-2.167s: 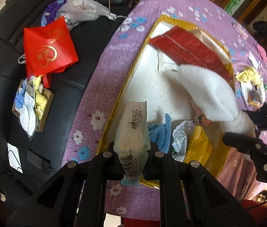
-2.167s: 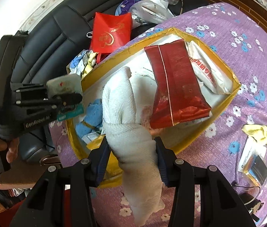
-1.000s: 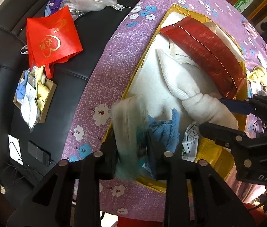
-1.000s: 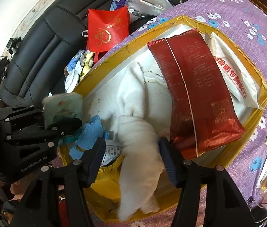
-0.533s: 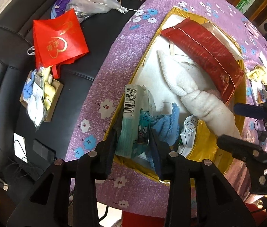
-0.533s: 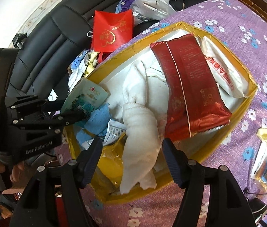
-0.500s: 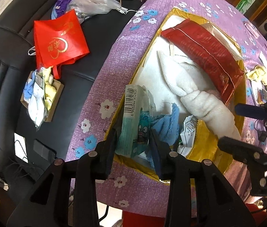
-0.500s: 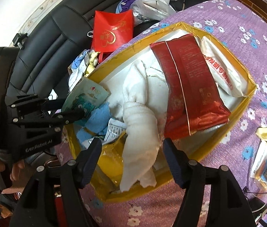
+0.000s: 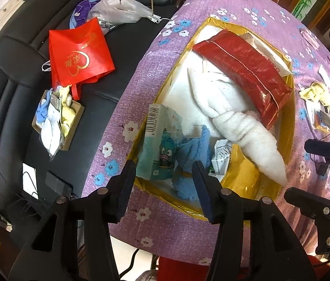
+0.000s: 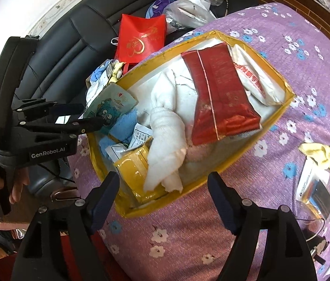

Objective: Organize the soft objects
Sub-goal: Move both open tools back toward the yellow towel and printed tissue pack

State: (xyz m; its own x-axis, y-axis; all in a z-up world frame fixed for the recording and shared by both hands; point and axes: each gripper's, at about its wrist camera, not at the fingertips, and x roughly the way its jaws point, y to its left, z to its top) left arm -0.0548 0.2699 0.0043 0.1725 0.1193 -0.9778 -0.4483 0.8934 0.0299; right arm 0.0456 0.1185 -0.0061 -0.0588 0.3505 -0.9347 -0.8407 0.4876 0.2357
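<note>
A yellow box (image 9: 290, 138) (image 10: 231, 164) on the purple flowered cloth holds the soft items. A green cartoon tissue pack (image 9: 158, 145) (image 10: 112, 104) lies in its near left corner beside a blue cloth (image 9: 194, 148). My left gripper (image 9: 163, 179) (image 10: 91, 114) hovers just above the pack, jaws opening, pads off it. A knotted white towel (image 10: 165, 135) (image 9: 235, 121) lies in the box, its end drooping over a yellow packet (image 10: 133, 166). My right gripper (image 10: 162, 179) (image 9: 314, 173) stands above the towel's end, jaws opening, nothing pressed between them.
A red packet (image 10: 216, 98) and a white packet (image 10: 256, 79) fill the box's far side. A yellow cloth (image 10: 328, 159) and small packs lie on the table to the right. On the black sofa sit a red bag (image 9: 78, 53), a cardboard box of socks (image 9: 55, 121) and plastic bags (image 9: 118, 9).
My left gripper let go of the tissue pack, which now lies flat in the box. My right gripper released the white towel. Both grippers have widened and drawn back upward.
</note>
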